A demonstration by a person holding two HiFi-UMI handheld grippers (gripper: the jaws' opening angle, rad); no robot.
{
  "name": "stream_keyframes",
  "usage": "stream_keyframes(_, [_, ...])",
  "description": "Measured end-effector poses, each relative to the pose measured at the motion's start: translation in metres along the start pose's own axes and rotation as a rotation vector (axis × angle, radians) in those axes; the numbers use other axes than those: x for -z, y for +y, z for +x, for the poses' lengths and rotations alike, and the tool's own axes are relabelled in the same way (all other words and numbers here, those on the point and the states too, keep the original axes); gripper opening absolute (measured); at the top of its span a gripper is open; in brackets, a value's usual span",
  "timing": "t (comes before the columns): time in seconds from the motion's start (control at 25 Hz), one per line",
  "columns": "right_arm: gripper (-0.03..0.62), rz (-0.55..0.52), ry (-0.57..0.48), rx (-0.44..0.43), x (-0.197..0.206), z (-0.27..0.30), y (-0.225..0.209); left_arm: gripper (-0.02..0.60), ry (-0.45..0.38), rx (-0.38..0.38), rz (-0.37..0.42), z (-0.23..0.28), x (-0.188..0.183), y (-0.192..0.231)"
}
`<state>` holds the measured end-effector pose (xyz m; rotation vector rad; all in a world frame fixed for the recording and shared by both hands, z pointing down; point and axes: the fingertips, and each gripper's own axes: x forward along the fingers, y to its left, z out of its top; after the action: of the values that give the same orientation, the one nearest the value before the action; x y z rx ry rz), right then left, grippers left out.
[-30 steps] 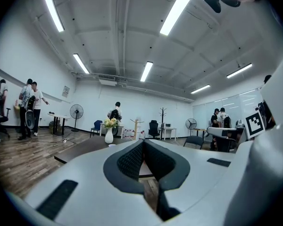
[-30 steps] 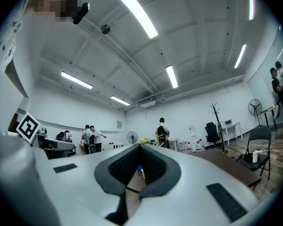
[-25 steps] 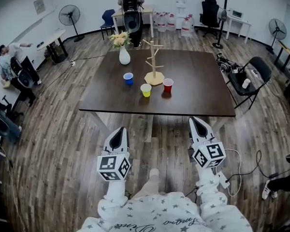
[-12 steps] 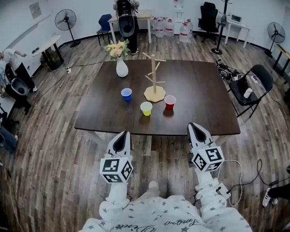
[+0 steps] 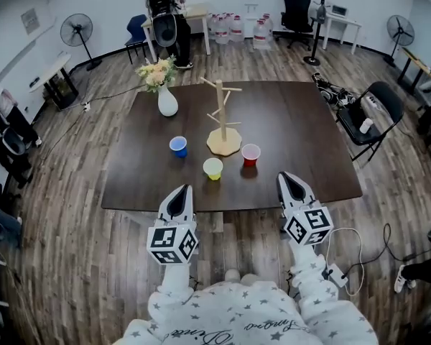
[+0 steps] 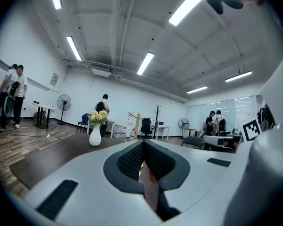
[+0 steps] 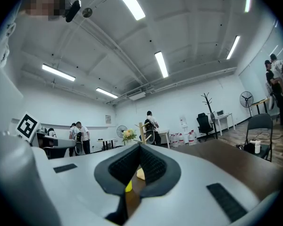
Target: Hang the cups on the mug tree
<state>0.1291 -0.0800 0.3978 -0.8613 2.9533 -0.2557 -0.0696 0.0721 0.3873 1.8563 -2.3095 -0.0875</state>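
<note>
- Dark tabletop (image 5: 302, 142) is carrying everything we are needing: three cups are standing upright, mouths up, on its near half.
- We are seeing the yellow cup (image 5: 213, 168) closest to the front edge, the blue cup (image 5: 178, 146) behind and left of it, and the red cup (image 5: 251, 154) behind and right.
- Just beyond them the mug tree (image 5: 223, 117) is standing with its pegs bare.
- We are holding the left gripper (image 5: 180, 194) at the near edge, jaws pressed together on nothing, with blue straight ahead of it.
- Our right gripper (image 5: 289, 182) is likewise closed and empty. Red is lying ahead and slightly left of it, so we are judging this the nearer hand for that cup.
</note>
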Motion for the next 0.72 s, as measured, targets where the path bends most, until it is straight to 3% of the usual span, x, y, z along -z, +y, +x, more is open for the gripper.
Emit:
stream_keyframes(0.4, [0.018, 0.010, 0.079, 0.058, 0.024, 0.034, -0.033, 0.025, 0.100, 0.141, -0.023, 0.067, 0.024, -0.019])
stream_keyframes(0.72, [0.018, -0.013, 0.179, 0.006, 0.057, 0.079, -0.059, 0.025, 0.169, 0.189, -0.093, 0.119, 0.046, -0.027])
